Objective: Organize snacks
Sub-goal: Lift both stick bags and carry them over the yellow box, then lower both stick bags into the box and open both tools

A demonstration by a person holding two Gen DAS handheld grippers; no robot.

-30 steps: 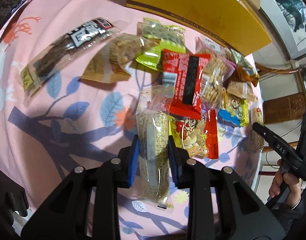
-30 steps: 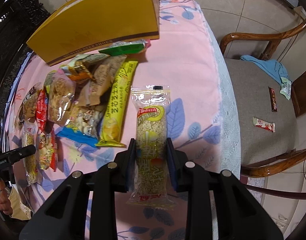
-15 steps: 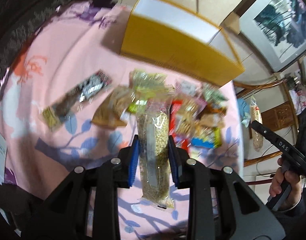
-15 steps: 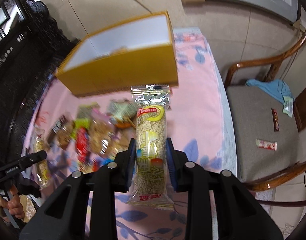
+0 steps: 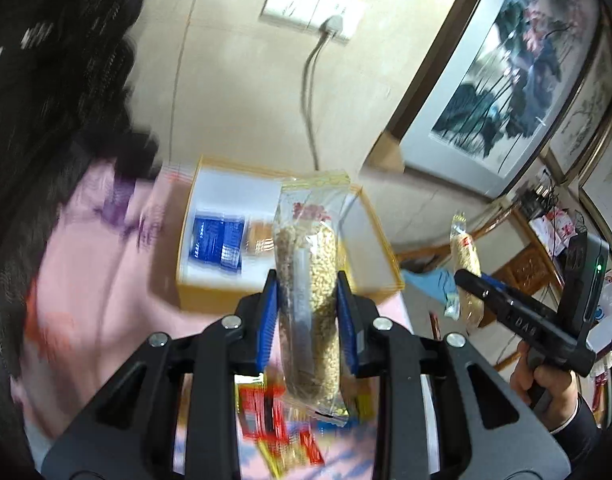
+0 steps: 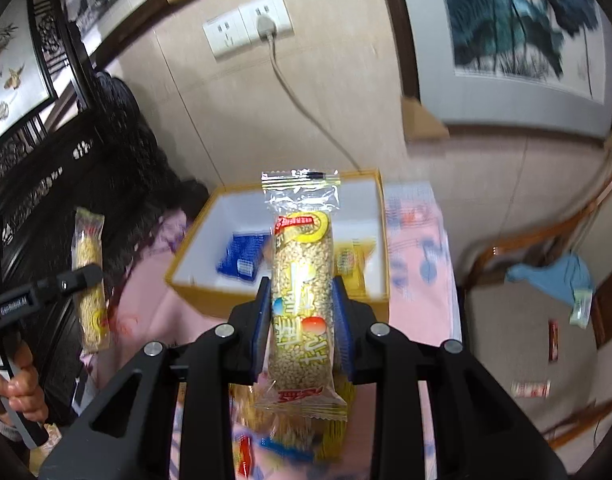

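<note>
Pink tablecloth [image 6: 417,248]; both grippers clamp clear-wrapped grain bars [image 6: 302,304].

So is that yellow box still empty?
No: the yellow box already holds a blue packet and a yellow packet on its white floor.

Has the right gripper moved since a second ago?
Yes. The right gripper rose from the tablecloth toward the yellow box.

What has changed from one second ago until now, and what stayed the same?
Both grippers rose off the table, carrying their snacks toward the yellow box. The left gripper stays shut on its puffed-grain bar; the right gripper stays shut on its rice bar. Nothing was released.
</note>
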